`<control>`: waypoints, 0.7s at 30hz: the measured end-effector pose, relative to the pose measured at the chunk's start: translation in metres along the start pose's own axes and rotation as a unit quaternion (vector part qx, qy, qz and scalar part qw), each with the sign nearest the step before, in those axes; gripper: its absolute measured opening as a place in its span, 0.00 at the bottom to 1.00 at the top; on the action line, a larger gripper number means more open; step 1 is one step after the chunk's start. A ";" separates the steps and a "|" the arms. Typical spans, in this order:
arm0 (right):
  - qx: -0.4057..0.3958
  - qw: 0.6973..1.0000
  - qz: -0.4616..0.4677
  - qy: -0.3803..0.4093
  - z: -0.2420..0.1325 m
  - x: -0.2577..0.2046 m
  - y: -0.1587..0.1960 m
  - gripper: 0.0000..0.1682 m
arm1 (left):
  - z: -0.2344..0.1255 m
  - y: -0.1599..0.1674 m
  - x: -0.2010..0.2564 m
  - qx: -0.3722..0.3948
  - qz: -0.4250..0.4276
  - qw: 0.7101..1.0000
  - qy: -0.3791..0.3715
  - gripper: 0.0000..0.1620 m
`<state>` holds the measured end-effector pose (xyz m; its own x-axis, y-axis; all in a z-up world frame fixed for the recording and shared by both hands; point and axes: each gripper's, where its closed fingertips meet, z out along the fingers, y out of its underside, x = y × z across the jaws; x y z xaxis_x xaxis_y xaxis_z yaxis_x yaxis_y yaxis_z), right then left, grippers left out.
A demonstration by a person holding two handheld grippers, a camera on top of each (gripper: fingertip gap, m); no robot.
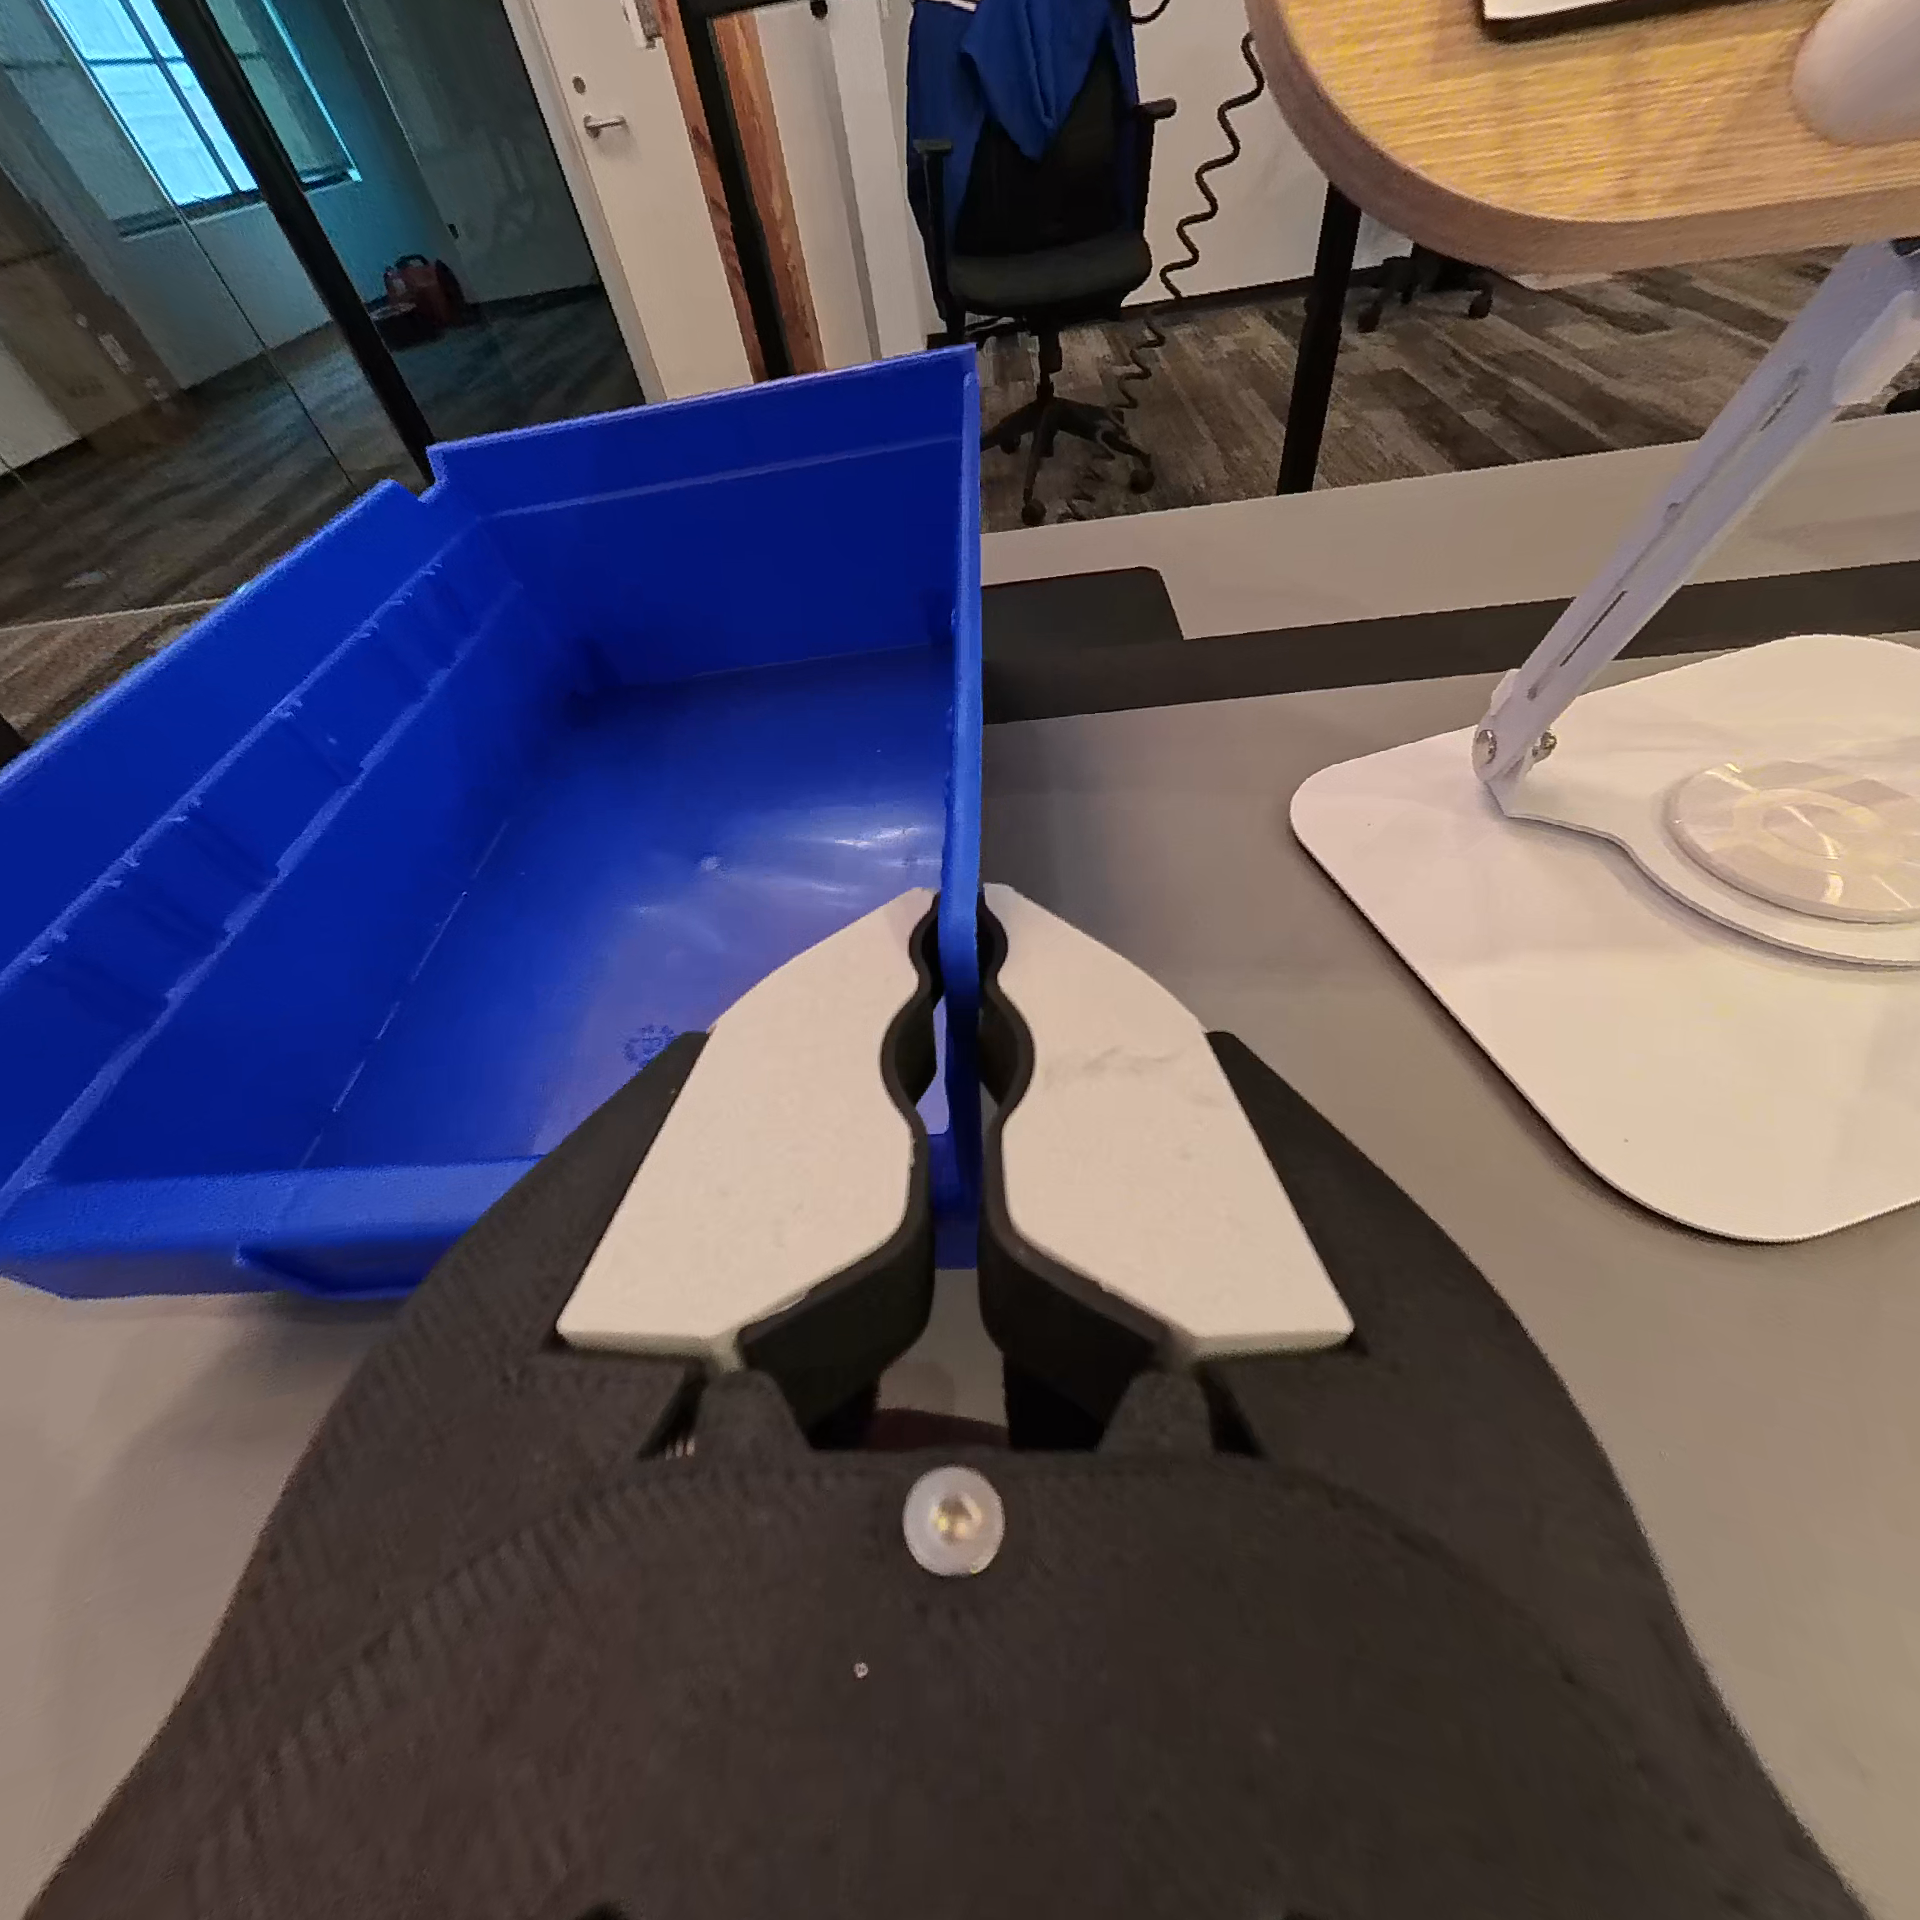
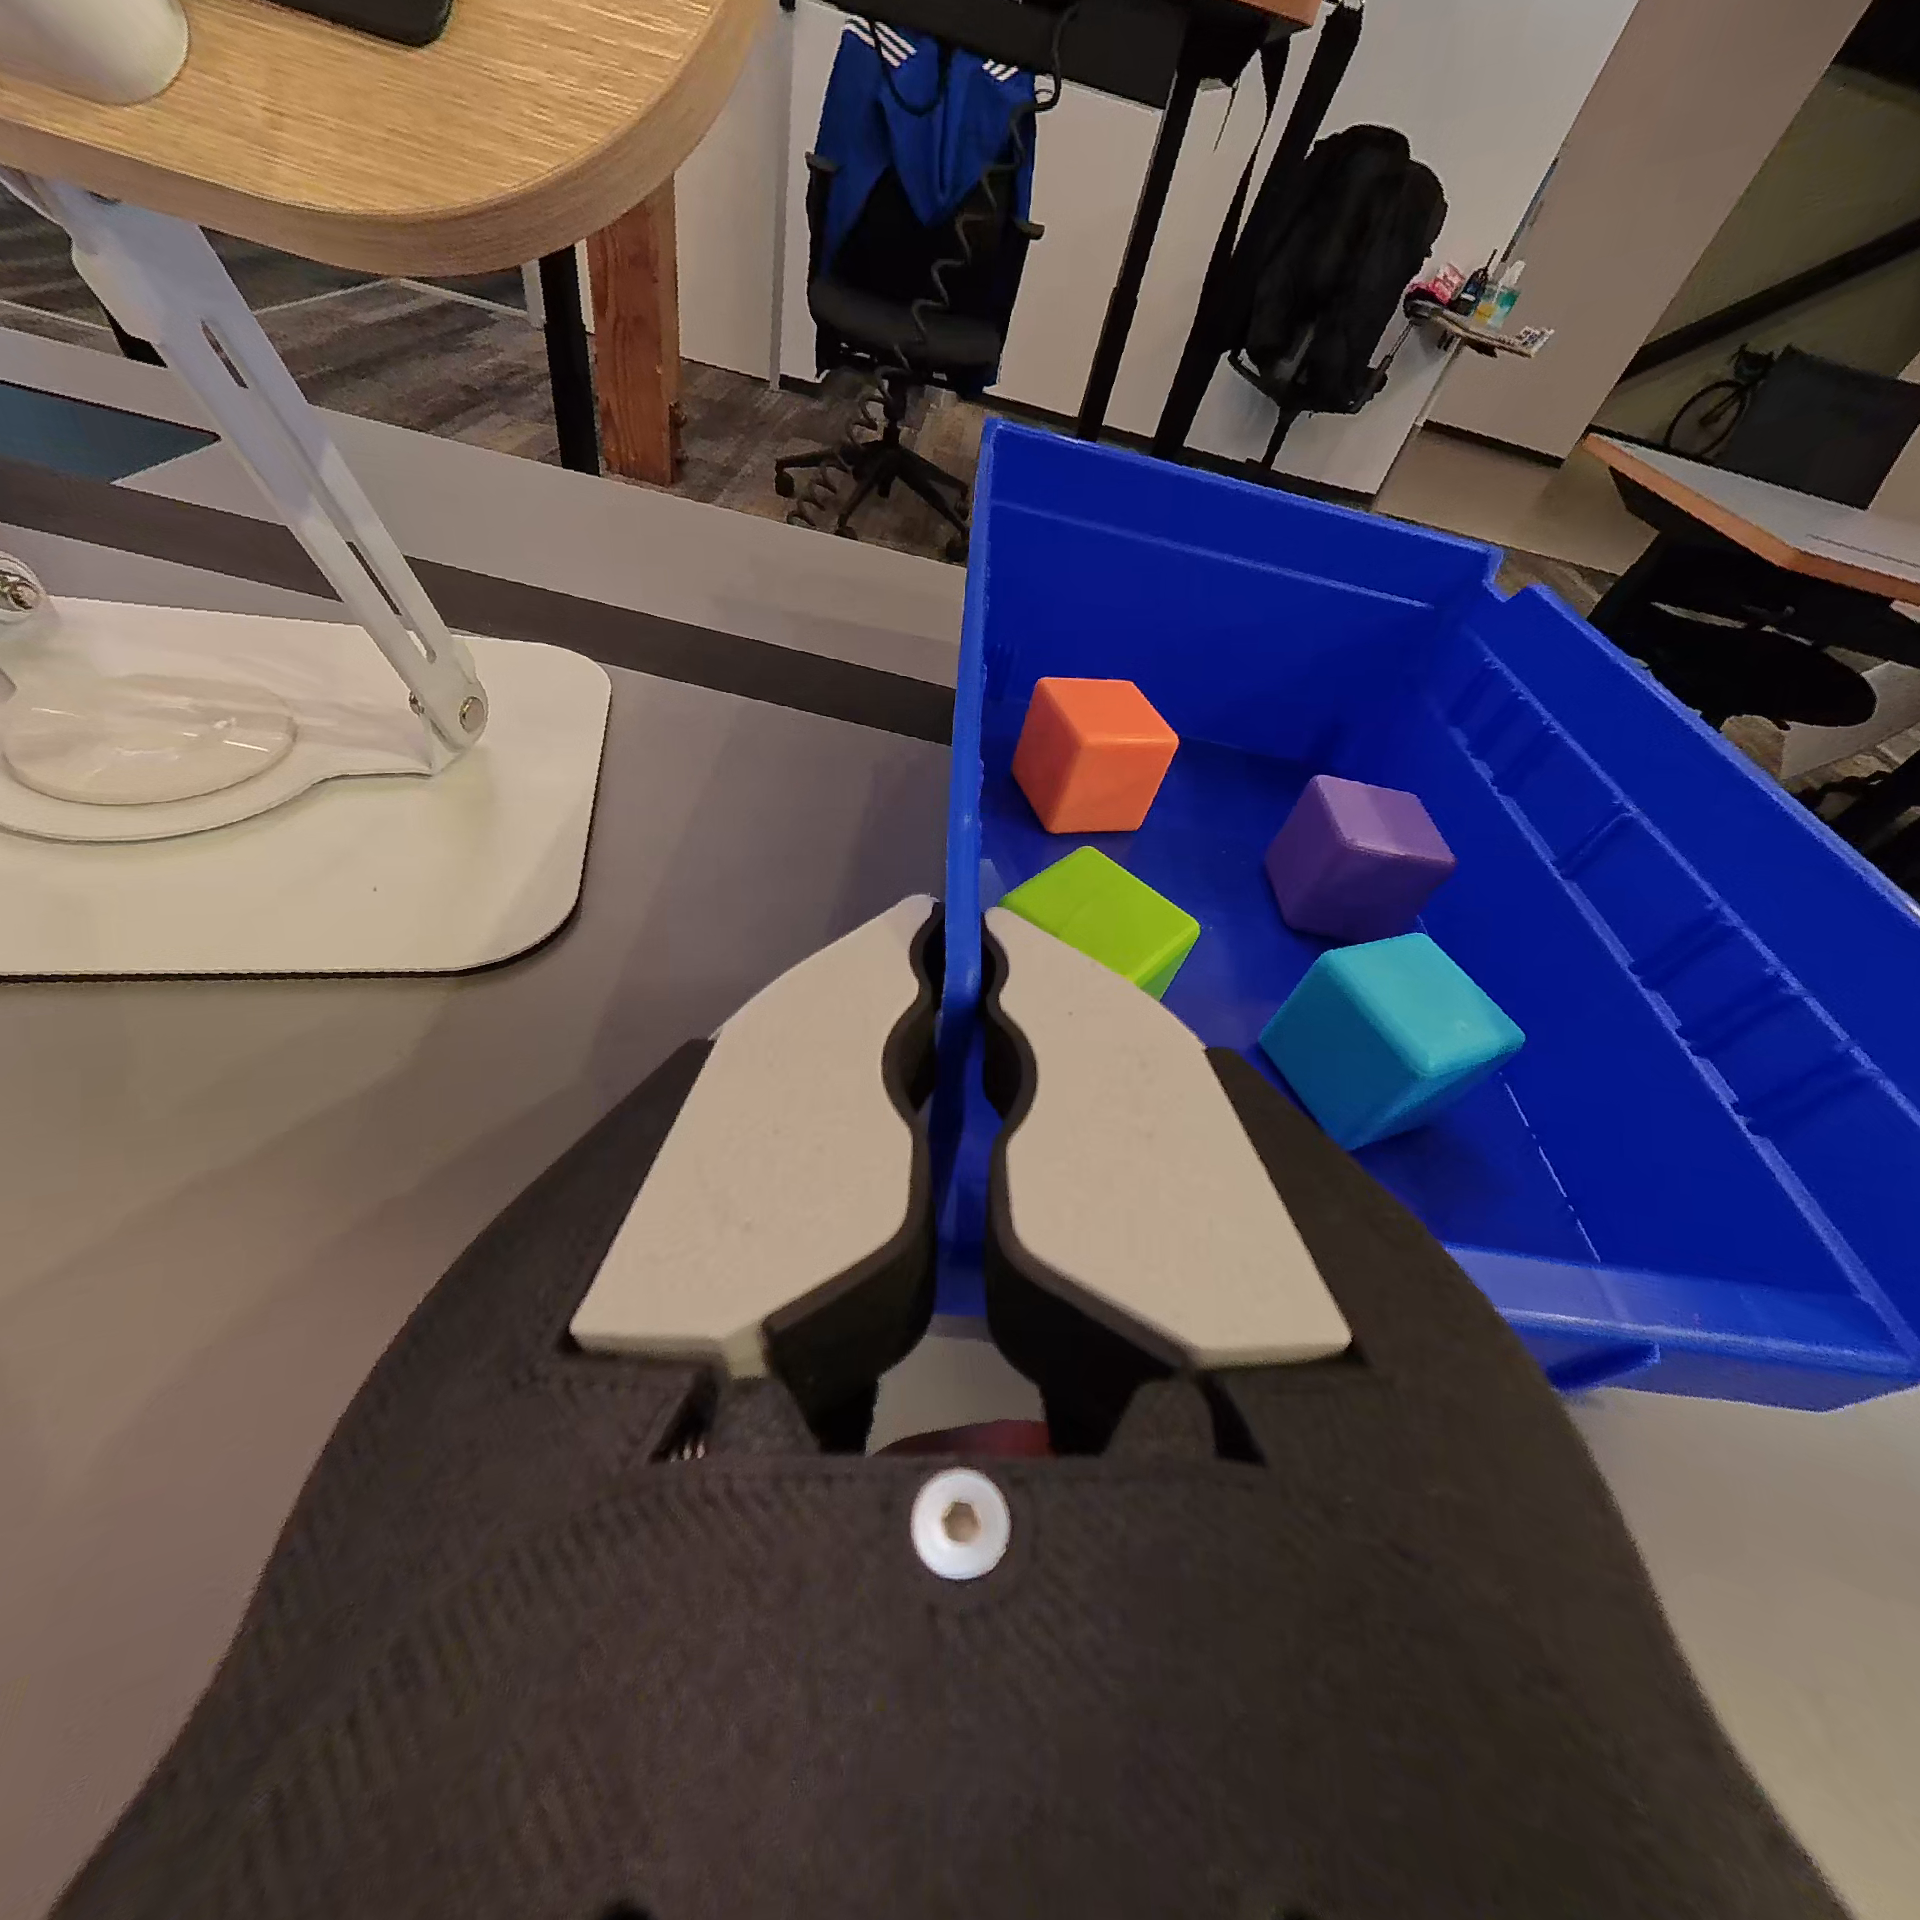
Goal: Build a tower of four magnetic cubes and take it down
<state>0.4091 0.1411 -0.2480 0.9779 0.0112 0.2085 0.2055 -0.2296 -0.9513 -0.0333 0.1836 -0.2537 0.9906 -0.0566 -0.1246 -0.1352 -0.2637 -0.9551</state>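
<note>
Two blue bins are pinched by their inner walls: left gripper [image 1: 958, 914] clenched on the empty bin [image 1: 582, 623], right gripper [image 2: 961, 920] on the bin [image 2: 1226, 540] holding four loose cubes [image 2: 1091, 753] (presumably steadying both); tower not yet begun

White stand [image 1: 1621, 997], office chair [image 1: 1049, 260]

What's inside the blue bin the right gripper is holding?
Four loose cubes in the blue bin: orange, purple, green, cyan. The right gripper hides part of the green one.
</note>
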 end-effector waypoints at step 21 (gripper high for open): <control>0.003 1.000 0.006 -0.009 -0.014 0.000 0.003 0.02 | -0.033 0.003 -0.004 0.020 0.023 0.999 0.017 0.02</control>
<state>0.4089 0.1264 -0.2481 0.9809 0.0263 0.1925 0.1935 -0.2238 -0.9552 -0.0382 0.1517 -0.2474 0.9821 -0.1005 -0.1594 -0.1783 -0.2222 -0.9586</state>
